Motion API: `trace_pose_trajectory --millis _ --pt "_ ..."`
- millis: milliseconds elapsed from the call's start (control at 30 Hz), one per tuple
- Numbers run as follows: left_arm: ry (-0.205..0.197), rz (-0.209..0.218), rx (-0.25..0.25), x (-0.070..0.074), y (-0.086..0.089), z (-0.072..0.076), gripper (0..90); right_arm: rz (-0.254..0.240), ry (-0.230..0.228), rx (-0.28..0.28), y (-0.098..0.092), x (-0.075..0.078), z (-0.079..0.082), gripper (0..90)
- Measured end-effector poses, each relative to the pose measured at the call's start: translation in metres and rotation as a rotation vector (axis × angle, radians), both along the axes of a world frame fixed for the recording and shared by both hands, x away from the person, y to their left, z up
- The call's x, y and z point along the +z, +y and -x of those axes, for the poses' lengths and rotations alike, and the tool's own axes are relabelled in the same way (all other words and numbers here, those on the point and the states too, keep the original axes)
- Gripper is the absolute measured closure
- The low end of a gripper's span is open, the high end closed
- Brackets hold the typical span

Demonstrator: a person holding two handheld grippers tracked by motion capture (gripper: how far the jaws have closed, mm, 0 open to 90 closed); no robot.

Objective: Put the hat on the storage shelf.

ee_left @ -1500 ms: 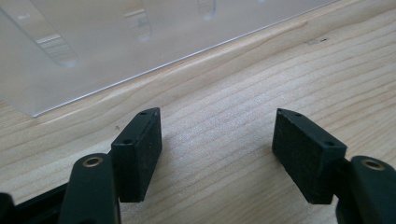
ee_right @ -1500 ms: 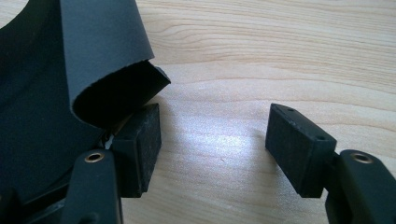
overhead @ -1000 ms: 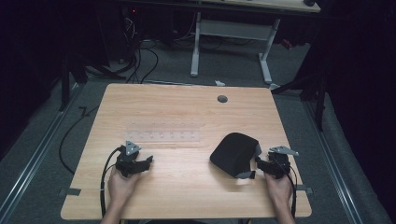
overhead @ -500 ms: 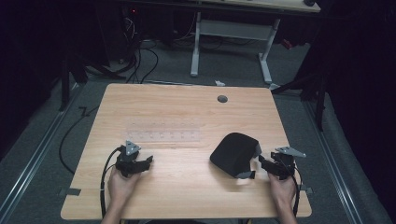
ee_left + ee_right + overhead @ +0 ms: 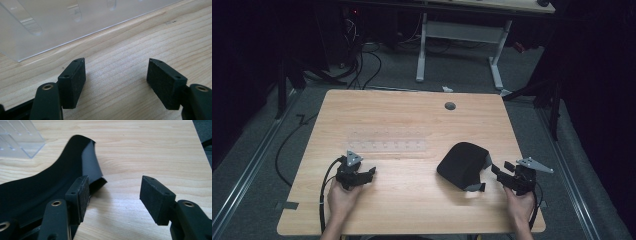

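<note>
1. Cable (image 5: 323, 192) of black colour runs from the left gripper (image 5: 362, 175) along the near left part of the wooden table (image 5: 412, 120), left of the person's left hand (image 5: 343, 197).
2. Left gripper rests low over the table, held by the left hand, left of the black pouch (image 5: 463, 165) and well apart from it. A grey three-cornered plate (image 5: 353, 159) sits on top of it.
3. In the left gripper view the jaws of this gripper (image 5: 116, 82) are spread wide, with only bare wood between the pads (image 5: 75, 80), and they pinch nothing.
4. Clear plastic rack (image 5: 388, 146) lies flat on the table, left of the pouch and behind the left gripper. In the left gripper view its edge (image 5: 62, 32) is near, beyond the jaws, not touching them.
5. Black pouch lies on the near right part of the table, between the two grippers. It looks like a soft case or cover, but I cannot tell exactly what it is.
6. Right gripper (image 5: 502, 172) is just beside the right edge of the pouch, held by the right hand (image 5: 519, 202).
7. In the right gripper view its jaws (image 5: 113, 195) are spread wide; the left pad (image 5: 80, 195) is against or just above the pouch edge (image 5: 75, 162), and the right pad is over bare wood.
8. Small round grey hole (image 5: 450, 106) is in the table, far behind the pouch.
</note>
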State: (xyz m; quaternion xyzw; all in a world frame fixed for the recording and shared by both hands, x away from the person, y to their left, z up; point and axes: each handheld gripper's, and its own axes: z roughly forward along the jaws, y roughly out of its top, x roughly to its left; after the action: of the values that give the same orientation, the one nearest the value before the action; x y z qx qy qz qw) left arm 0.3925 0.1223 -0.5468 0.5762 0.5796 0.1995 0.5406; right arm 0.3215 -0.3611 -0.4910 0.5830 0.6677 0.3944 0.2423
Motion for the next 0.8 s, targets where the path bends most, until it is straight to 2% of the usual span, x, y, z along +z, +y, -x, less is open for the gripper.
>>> trace_pose_trajectory --millis 167,267,533,667,800 --pt "0.0 -0.003 -0.002 0.0 0.0 0.0 31.8 -0.008 0.001 0.032 0.004 0.005 -0.002 38.3" --pt "0.0 0.001 0.0 0.0 0.0 0.0 31.8 -0.035 -0.008 0.065 0.007 0.007 -0.005 35.5" --pt "0.001 -0.002 -0.002 0.0 0.0 0.0 31.7 -0.029 -0.011 0.103 0.014 0.015 -0.022 32.8" --pt "0.0 0.001 -0.001 0.0 0.0 0.0 31.7 -0.031 -0.003 0.12 0.019 0.016 -0.032 32.4" --pt "0.001 0.0 -0.001 0.0 0.0 0.0 31.7 -0.04 0.025 0.136 0.023 0.014 -0.042 31.7"
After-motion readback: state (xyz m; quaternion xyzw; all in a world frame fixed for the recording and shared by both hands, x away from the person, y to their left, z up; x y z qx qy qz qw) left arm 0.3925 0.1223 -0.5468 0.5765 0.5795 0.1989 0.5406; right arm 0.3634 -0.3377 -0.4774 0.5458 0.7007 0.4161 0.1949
